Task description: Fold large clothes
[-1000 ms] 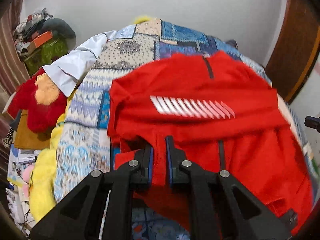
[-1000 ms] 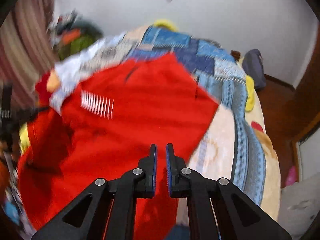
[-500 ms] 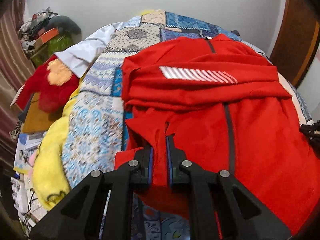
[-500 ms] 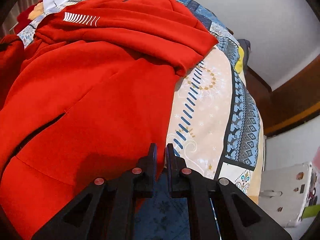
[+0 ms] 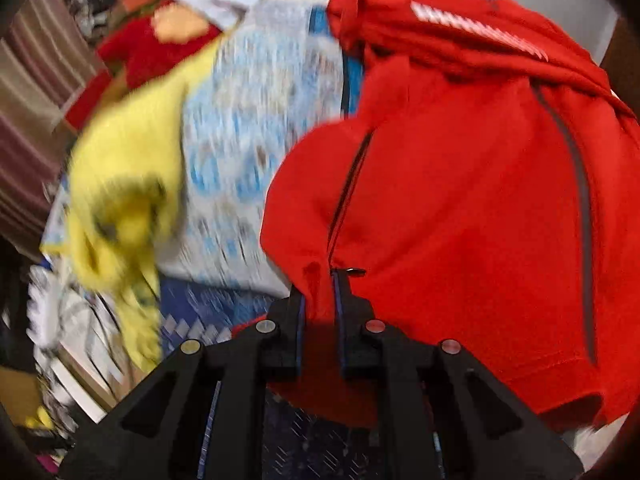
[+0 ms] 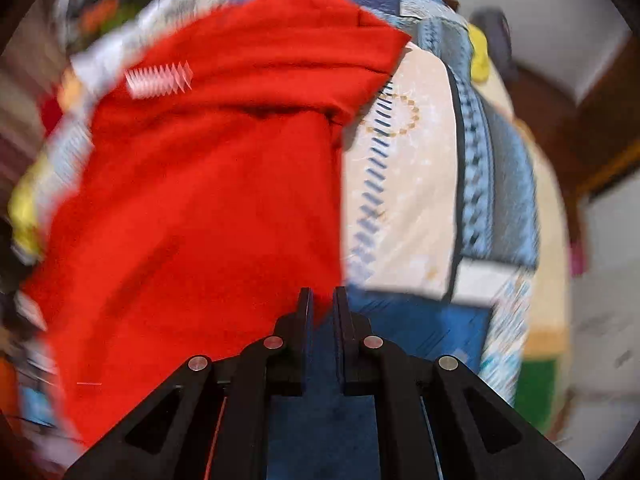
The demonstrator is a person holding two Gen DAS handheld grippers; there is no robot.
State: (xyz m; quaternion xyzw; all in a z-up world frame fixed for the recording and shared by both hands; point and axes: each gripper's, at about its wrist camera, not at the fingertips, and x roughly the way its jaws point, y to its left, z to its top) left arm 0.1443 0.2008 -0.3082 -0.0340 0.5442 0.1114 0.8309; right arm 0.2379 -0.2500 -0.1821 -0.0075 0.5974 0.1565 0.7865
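Observation:
A large red jacket with a white striped patch and dark zips lies on the patterned bedspread. My left gripper is shut on the jacket's near hem by a pocket zip. In the right wrist view the same jacket fills the left half, its sleeves folded across the top. My right gripper is shut on the jacket's near right corner, its jaws nearly closed with red cloth between them.
A yellow cloth and a red plush toy lie at the bed's left edge. Bare bedspread stretches right of the jacket. A brown wooden door frame stands at the far right. Both views are blurred.
Both grippers have moved with the jacket's lower hem still held; the views swung and blurred, and the hem has lifted from the bed.

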